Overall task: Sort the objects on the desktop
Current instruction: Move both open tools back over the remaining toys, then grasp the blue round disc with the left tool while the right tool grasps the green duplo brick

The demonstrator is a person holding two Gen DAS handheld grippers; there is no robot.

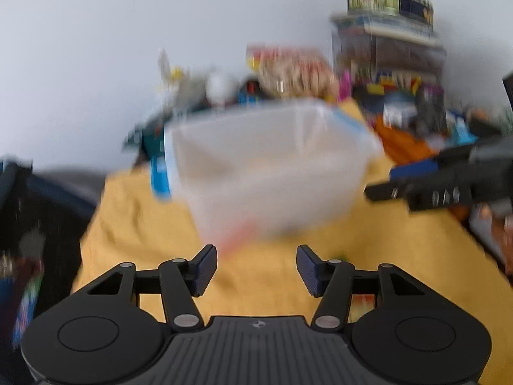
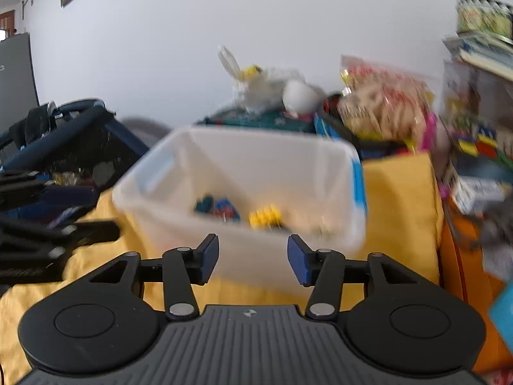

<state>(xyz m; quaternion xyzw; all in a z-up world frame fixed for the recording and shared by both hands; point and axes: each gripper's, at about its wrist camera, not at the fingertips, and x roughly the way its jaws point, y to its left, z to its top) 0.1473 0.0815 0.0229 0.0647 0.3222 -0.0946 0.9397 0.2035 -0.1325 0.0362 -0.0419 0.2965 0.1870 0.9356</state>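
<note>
Yellow cloth (image 2: 400, 192) covers desk w/ clear bin (image 2: 243, 173), clutter behind by white wall (image 2: 192, 32); both grippers' fingers spread, empty.

Translucent white bin (image 2: 243, 173) upright on yellow cloth (image 2: 397, 199); small coloured toys (image 2: 237, 213) inside.

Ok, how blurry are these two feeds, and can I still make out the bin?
Left wrist view: heavy motion smear, translucent white plastic bin ghosted, contents unreadable; left claw itself sharp. Right wrist view: milder blur, bin readable, small blue and yellow toys inside; fisheye bends both edges.
</note>
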